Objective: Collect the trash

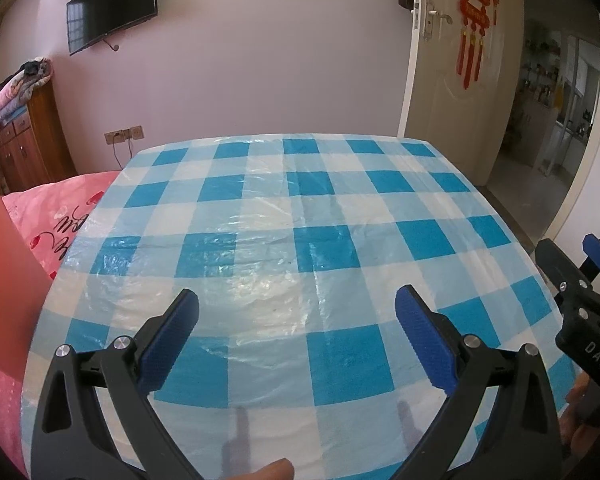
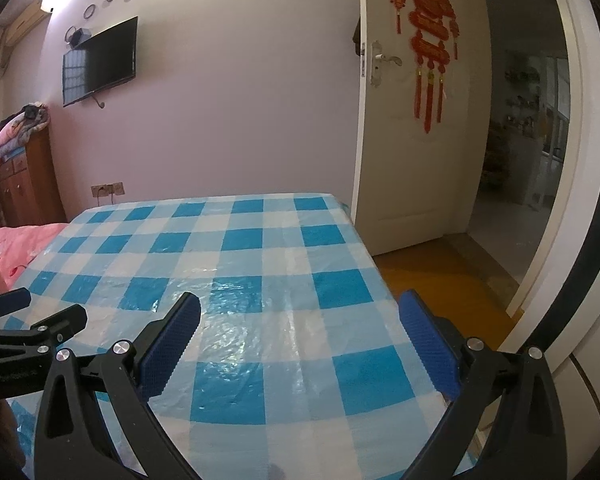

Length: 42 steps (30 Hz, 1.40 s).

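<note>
Both cameras crop the near edge of the table (image 1: 260, 208), and an orange-red bin-like shape (image 1: 4, 280) beside it is cut off at the left, so what it is stays unclear. No trash can be made out anywhere on the crinkled blue-and-white checked plastic cloth (image 2: 228, 280). The left gripper (image 1: 296, 312) hangs over the cloth with jaws spread wide, holding nothing; the right gripper (image 2: 300, 316) does likewise near the table's right edge, by the open door (image 2: 412, 140).
</note>
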Each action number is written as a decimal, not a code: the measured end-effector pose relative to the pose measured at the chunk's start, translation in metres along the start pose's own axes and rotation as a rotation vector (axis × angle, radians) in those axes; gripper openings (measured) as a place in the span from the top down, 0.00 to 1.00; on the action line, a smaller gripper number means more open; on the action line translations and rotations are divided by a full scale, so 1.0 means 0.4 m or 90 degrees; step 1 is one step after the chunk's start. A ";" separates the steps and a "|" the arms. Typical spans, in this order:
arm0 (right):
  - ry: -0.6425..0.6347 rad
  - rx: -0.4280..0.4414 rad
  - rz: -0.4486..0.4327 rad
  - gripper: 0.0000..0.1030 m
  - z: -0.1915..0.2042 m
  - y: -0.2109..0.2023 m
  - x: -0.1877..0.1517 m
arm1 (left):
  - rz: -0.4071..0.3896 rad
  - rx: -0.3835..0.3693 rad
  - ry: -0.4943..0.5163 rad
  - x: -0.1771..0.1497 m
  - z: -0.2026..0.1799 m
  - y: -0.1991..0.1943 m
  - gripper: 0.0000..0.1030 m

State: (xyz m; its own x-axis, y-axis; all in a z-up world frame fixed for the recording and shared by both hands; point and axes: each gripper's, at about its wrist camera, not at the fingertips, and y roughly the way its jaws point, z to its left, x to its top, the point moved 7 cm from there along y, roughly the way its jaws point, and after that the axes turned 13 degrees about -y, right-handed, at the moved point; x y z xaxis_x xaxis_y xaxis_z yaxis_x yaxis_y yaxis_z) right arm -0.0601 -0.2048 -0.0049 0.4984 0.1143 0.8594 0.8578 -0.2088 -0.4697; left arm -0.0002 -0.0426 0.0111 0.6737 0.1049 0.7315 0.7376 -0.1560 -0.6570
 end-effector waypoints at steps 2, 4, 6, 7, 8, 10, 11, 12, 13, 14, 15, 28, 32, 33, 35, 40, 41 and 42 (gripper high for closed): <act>0.003 0.001 0.001 0.05 -0.004 0.000 -0.002 | -0.002 0.002 0.000 0.000 -0.002 0.000 0.04; 0.006 0.002 0.002 0.05 -0.006 0.001 -0.004 | -0.002 0.005 0.000 -0.001 -0.003 0.001 0.04; 0.007 0.003 0.005 0.05 -0.007 0.004 -0.006 | 0.000 0.005 -0.001 -0.003 -0.003 0.002 0.04; 0.007 0.005 0.007 0.05 -0.006 0.006 -0.007 | 0.002 0.004 -0.003 -0.004 -0.003 0.004 0.04; 0.007 0.005 0.008 0.05 -0.006 0.007 -0.008 | 0.003 0.004 -0.004 -0.004 -0.003 0.005 0.04; 0.007 0.006 0.010 0.05 -0.004 0.009 -0.010 | 0.003 0.006 -0.004 -0.006 -0.003 0.009 0.04; 0.007 0.007 0.012 0.05 -0.004 0.010 -0.012 | 0.003 0.007 -0.004 -0.007 -0.002 0.010 0.04; 0.007 0.009 0.014 0.05 -0.003 0.013 -0.013 | 0.004 0.007 -0.005 -0.008 -0.002 0.013 0.04; 0.007 0.010 0.015 0.05 -0.002 0.016 -0.015 | 0.004 0.008 -0.005 -0.008 -0.001 0.014 0.04; 0.008 0.010 0.017 0.05 0.000 0.019 -0.016 | 0.006 0.008 -0.006 -0.009 0.000 0.018 0.04; 0.008 0.011 0.019 0.05 0.000 0.021 -0.018 | 0.006 0.008 -0.007 -0.010 0.000 0.020 0.04; 0.004 0.028 0.036 0.05 0.021 0.053 -0.024 | 0.013 0.014 -0.022 -0.018 0.019 0.059 0.04; 0.005 0.041 0.051 0.05 0.031 0.071 -0.028 | 0.031 0.011 -0.031 -0.023 0.026 0.079 0.04; 0.006 0.049 0.059 0.05 0.035 0.080 -0.030 | 0.047 0.012 -0.035 -0.028 0.030 0.093 0.04; 0.003 0.057 0.080 0.05 0.045 0.101 -0.036 | 0.056 0.015 -0.045 -0.032 0.037 0.106 0.04; -0.014 0.083 0.148 0.05 0.080 0.156 -0.063 | 0.104 0.030 -0.048 -0.055 0.044 0.153 0.04; -0.024 0.086 0.175 0.05 0.092 0.174 -0.072 | 0.109 0.029 -0.050 -0.057 0.044 0.157 0.04; -0.029 0.087 0.193 0.05 0.098 0.187 -0.080 | 0.109 0.034 -0.049 -0.057 0.044 0.160 0.04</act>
State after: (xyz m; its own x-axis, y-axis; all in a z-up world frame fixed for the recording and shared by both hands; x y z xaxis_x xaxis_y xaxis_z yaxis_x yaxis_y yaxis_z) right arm -0.0071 -0.1861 -0.0754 0.7356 0.1114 0.6682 0.6774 -0.1075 -0.7277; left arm 0.0324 -0.0376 -0.0511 0.7898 0.1560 0.5932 0.6116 -0.1266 -0.7810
